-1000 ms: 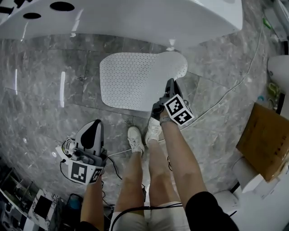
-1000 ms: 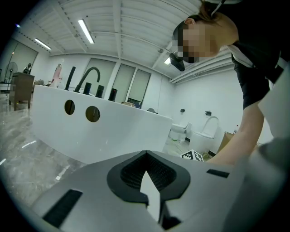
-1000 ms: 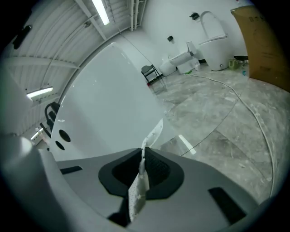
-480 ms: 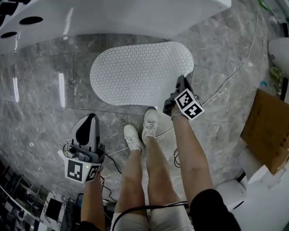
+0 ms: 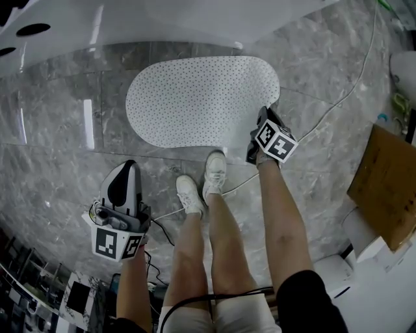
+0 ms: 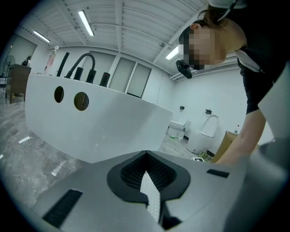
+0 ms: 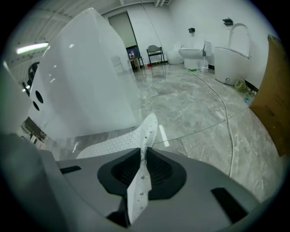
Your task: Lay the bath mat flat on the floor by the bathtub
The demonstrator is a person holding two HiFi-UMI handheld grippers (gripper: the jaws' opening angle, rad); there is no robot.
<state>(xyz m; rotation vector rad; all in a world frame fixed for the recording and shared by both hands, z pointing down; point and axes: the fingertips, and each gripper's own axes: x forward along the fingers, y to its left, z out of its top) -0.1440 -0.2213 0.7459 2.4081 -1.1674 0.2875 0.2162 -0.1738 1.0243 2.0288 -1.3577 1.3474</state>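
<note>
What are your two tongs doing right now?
Left tongs: closed on a thin white dotted strip.
Right tongs: closed on the white dotted oval bath mat, at its edge.

Light: bright and even, from ceiling strips (image 6: 85,23) above the bathtub (image 5: 169,19)
Glare: white streaks on the glossy floor (image 5: 58,162) before the bathtub
Edges: both gripper views bulge, with dark corners

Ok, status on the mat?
Right hand-held gripper shut on bath mat edge; left hand-held gripper shut, clear of it. Mat mostly flat beside bathtub. Cable near its right end.
</note>
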